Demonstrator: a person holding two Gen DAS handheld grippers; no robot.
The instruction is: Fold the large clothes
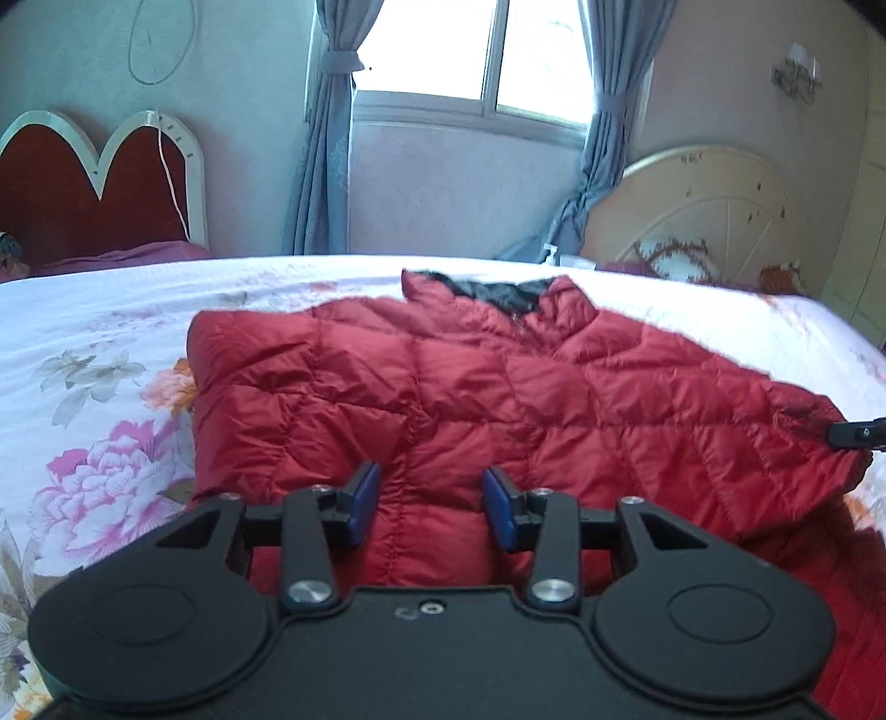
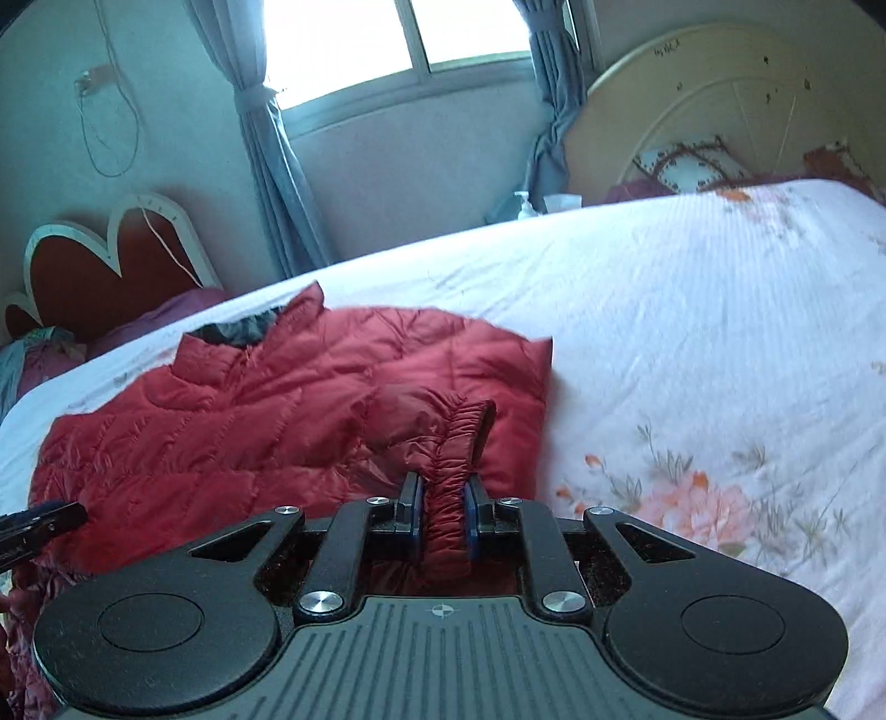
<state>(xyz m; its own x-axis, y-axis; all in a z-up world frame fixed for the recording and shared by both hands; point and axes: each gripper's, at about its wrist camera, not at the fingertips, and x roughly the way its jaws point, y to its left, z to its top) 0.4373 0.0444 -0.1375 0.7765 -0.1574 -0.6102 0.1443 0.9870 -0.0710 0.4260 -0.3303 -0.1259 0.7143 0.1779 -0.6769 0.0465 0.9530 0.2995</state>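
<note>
Your left tool [image 1: 431, 507] is released, its blue pads [image 1: 362, 504] spread apart over the jacket [image 1: 498, 387], with red fabric showing between them and nothing pinched. Your right tool [image 2: 443, 518] is clenched on the cuff [image 2: 451, 498], the gathered elastic band squeezed between both pads, and the sleeve [image 2: 426, 421] runs up from the grip toward 12 o'clock in the right wrist view. In that same view the jacket lies on the bed [image 2: 692, 332] from 9 o'clock to the centre, its collar [image 2: 249, 327] at about 11 o'clock, with dark lining showing inside the neck. From the left wrist view the jacket fills the middle of the frame, collar at 12 o'clock, quilted front facing up, and the tip of your right tool [image 1: 855, 433] touches the jacket's edge at 3 o'clock. In the right wrist view the left tool [image 2: 41, 523] shows at 9 o'clock by the jacket's near edge. The bed has a white floral cover, with pink blooms at 8 o'clock in the left view. Behind the bed stand a window [image 1: 470, 50] with grey curtains [image 1: 326, 138] at 12 o'clock, a red headboard [image 1: 83, 188] at 10 o'clock and a cream headboard [image 1: 703, 210] at 2 o'clock.
</note>
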